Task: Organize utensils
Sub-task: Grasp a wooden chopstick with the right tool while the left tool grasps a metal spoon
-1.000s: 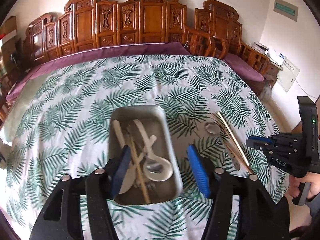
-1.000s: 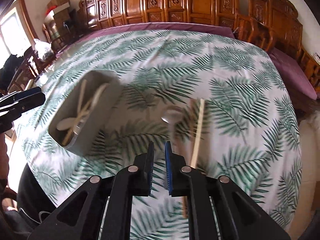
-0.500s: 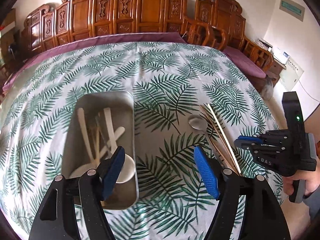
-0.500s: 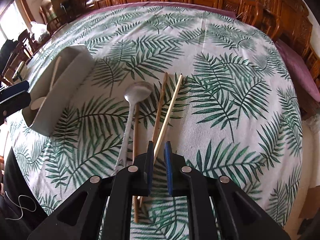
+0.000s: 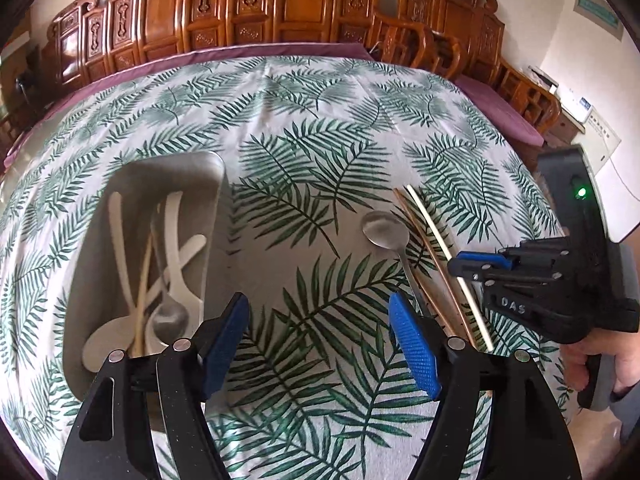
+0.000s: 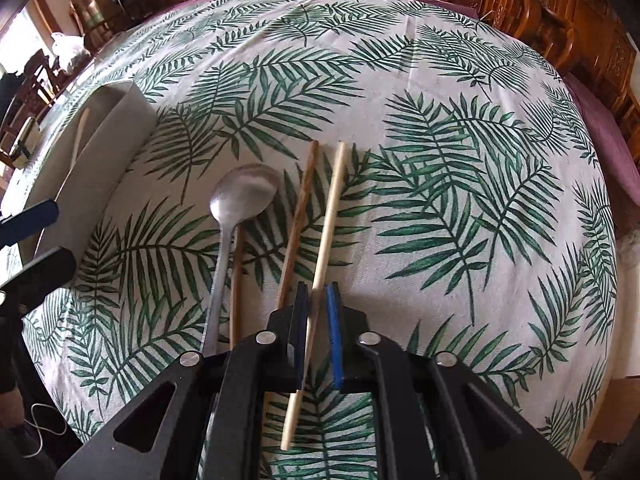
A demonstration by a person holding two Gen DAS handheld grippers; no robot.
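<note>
A grey tray (image 5: 216, 200) on the left holds several white spoons (image 5: 176, 240), a metal spoon and pale sticks. To its right on the leaf-print cloth lie a metal spoon (image 5: 386, 232), a brown chopstick (image 5: 412, 224) and a pale chopstick (image 5: 432, 224). My left gripper (image 5: 318, 304) hangs open over bare cloth between the tray and the spoon, with nothing between its pads. In the right wrist view, my right gripper (image 6: 318, 292) points steeply down with its jaws closing tight on the pale chopstick (image 6: 332, 208). The brown chopstick (image 6: 302, 216), another thin wooden stick (image 6: 237, 280) and the metal spoon (image 6: 244, 196) lie just left of it.
Carved wooden chairs (image 5: 280, 8) ring the far side of the round table. The table edge drops off close on the right (image 6: 612, 320). A hand (image 5: 624, 364) holds the right gripper (image 5: 454, 266) at the right edge. The left gripper (image 6: 36, 240) shows beside the tray (image 6: 108, 148).
Both grippers came lower. The left one shifted right, off the tray to the cloth beside it, and opened wider. The right one settled over the chopsticks and narrowed onto the pale one.
</note>
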